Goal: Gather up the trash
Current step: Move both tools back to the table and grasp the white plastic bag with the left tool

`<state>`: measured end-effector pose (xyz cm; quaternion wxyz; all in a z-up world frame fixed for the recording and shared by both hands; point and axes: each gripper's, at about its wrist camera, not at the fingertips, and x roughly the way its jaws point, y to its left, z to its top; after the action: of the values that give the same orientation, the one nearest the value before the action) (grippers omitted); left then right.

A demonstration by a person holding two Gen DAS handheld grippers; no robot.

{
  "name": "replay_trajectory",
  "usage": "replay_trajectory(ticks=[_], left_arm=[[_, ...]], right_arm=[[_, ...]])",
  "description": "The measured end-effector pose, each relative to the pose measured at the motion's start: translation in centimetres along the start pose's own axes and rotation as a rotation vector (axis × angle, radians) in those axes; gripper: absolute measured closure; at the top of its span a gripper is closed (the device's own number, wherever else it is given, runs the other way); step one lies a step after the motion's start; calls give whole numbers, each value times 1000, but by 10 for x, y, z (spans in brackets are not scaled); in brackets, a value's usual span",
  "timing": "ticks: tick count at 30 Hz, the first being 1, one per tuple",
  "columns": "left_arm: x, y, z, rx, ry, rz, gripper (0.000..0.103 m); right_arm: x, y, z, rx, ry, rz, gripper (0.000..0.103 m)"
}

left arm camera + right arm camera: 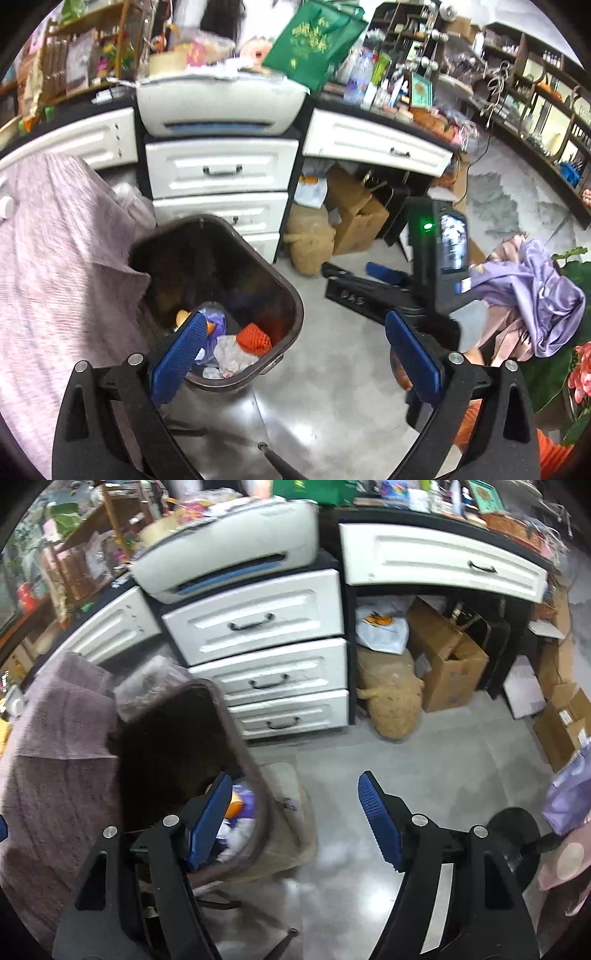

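Note:
A dark brown trash bin (291, 295) stands on the grey floor in front of the white drawers. Inside it lie an orange foam net (253, 338), crumpled white paper (232, 354) and a purple wrapper (216, 321). My left gripper (295, 317) hangs open above the bin's right edge, with nothing between its blue pads. In the right wrist view the bin (236, 731) sits at the lower left, with wrappers (240, 812) showing inside. My right gripper (294, 779) is open and empty, its left finger over the bin and its right finger over bare floor.
A mauve fabric seat (55, 258) presses against the bin's left side. Behind the bin are white drawers (258, 624), with a printer (221, 103) on top. Cardboard boxes (450, 664) and a tan sack (391, 701) fill the desk gap. Purple cloth (535, 295) lies at the right.

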<state>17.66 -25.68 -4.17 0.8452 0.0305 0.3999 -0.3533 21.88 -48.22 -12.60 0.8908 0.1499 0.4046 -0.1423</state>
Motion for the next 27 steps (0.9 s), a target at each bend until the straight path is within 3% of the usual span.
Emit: replay_trajectory(ticks=[4, 9, 17, 27], left_arm=[[-29, 11, 4, -20, -55, 3, 6], [-60, 32, 5, -50, -112, 59, 6], [-107, 79, -8, -66, -180, 233, 6], [-169, 166, -43, -223, -214, 446, 6]], right_arm=[[-15, 35, 9, -51, -36, 74, 31], [-38, 90, 15, -150, -70, 195, 30], [-74, 163, 13, -308, -120, 351, 29], [-102, 248, 3, -483, -97, 532, 25]])
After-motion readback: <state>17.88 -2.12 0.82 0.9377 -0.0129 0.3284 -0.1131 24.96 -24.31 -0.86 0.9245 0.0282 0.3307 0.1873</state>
